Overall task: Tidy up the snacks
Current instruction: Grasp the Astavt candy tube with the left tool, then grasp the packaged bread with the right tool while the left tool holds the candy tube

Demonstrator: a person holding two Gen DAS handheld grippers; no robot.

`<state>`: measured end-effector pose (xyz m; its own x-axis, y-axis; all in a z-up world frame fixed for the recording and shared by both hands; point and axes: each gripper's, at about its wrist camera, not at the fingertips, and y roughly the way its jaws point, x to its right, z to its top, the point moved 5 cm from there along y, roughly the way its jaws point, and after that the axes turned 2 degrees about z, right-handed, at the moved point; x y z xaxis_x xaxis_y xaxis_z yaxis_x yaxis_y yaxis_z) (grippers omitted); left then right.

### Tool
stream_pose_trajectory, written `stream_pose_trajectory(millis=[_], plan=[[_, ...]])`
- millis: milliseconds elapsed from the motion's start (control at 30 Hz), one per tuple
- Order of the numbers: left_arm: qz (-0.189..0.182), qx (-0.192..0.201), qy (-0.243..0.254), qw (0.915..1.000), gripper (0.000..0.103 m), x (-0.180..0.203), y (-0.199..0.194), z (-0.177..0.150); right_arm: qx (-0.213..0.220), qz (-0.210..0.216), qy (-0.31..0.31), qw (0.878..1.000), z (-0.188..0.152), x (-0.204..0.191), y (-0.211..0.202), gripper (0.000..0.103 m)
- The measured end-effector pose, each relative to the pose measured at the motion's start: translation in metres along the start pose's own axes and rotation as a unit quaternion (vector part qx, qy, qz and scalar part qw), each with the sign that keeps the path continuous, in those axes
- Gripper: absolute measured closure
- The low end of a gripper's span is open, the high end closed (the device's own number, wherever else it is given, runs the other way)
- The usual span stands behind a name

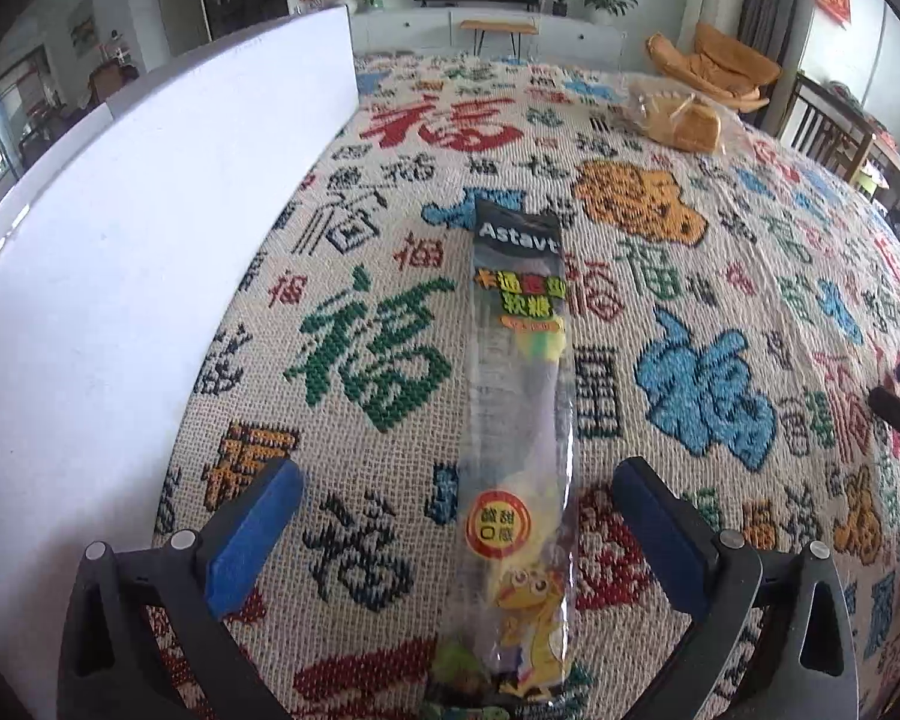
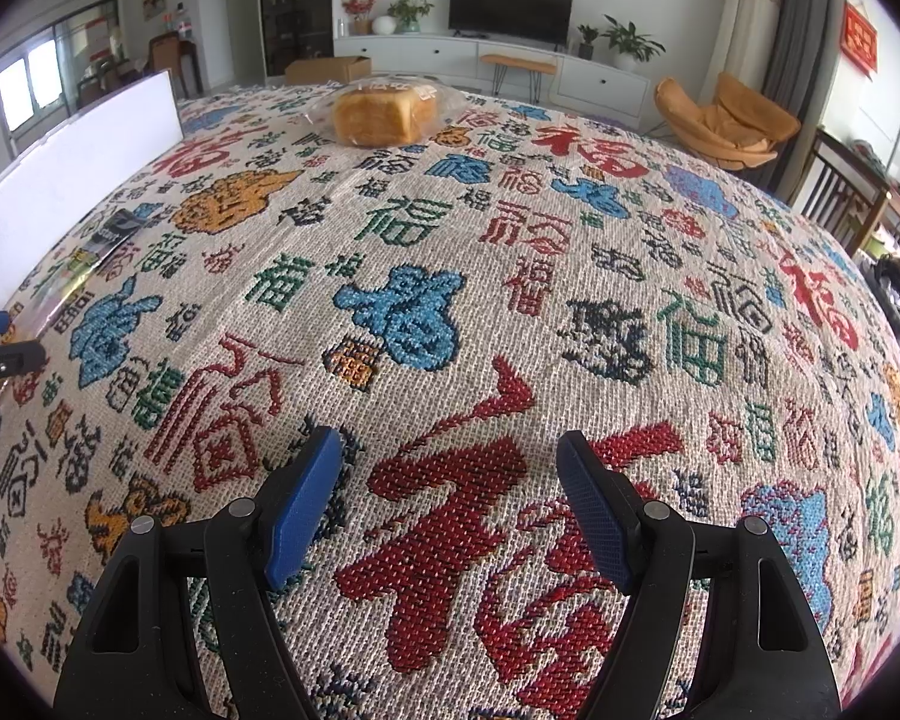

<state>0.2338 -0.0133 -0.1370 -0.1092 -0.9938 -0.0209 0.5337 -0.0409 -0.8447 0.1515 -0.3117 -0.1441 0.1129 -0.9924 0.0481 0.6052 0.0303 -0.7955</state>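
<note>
Candy bag [image 1: 519, 420] reads "Astavt", between open left tongs [image 1: 456, 516].

A long candy bag [image 1: 519, 420] lies flat, pointing from near to far. A bagged bread loaf [image 2: 384, 114] sits far away.

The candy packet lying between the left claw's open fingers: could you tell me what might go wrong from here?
1. The candy packet is long, thin and glossy; the open left claw may slip on it, or hold one end so that the rest droops.
2. The woven tablecloth lies directly beneath, so a low pinch could snag the cloth.
3. The white box stands close on the left, risking a bump.
</note>
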Motion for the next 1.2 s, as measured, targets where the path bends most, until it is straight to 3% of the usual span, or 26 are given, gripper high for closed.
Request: stream_pose_trajectory(millis=[167, 300, 367, 467, 567, 733, 833, 900, 967, 1067, 1200], plan=[[-0.004, 0.018, 0.0, 0.9998, 0.0, -0.003, -0.001, -0.001, -0.005, 0.005, 0.011, 1.0, 0.0, 0.003, 0.002, 0.023], [0.001, 0.02, -0.002, 0.9998, 0.0, -0.002, -0.002, -0.002, -0.025, 0.043, 0.037, 0.998, 0.012, 0.009, 0.008, 0.019], [0.001, 0.02, -0.002, 0.9998, 0.0, -0.002, -0.002, -0.002, -0.011, 0.073, 0.06, 0.995, 0.043, 0.011, 0.01, 0.021], [0.001, 0.02, -0.002, 0.9998, 0.0, -0.002, -0.002, -0.002, 0.031, 0.094, 0.111, 0.989, 0.116, 0.018, 0.015, 0.021], [0.001, 0.02, -0.002, 0.9998, 0.0, -0.002, -0.002, -0.002, 0.069, 0.089, 0.116, 0.987, 0.194, 0.011, 0.031, 0.021], [0.001, 0.02, -0.003, 0.9998, 0.0, -0.003, -0.002, -0.002, 0.041, 0.061, 0.092, 0.993, 0.264, -0.022, 0.087, 0.021], [0.001, 0.02, -0.003, 0.9998, 0.0, -0.003, -0.002, -0.001, -0.007, 0.007, 0.045, 0.999, 0.27, -0.046, 0.129, 0.021], [0.001, 0.02, -0.003, 0.9998, 0.0, -0.003, -0.002, -0.001, -0.046, -0.051, 0.021, 0.997, 0.263, -0.051, 0.157, 0.021], [0.001, 0.02, -0.003, 0.9998, 0.0, -0.003, -0.002, -0.001, -0.05, -0.078, 0.027, 0.995, 0.256, -0.044, 0.17, 0.019], [0.001, 0.02, -0.003, 0.9998, 0.0, -0.002, -0.002, -0.001, -0.026, -0.082, 0.064, 0.994, 0.251, -0.031, 0.172, 0.014], [0.001, 0.02, -0.003, 0.9998, 0.0, -0.002, -0.002, -0.001, -0.01, -0.053, 0.101, 0.993, 0.241, -0.018, 0.176, 0.009]])
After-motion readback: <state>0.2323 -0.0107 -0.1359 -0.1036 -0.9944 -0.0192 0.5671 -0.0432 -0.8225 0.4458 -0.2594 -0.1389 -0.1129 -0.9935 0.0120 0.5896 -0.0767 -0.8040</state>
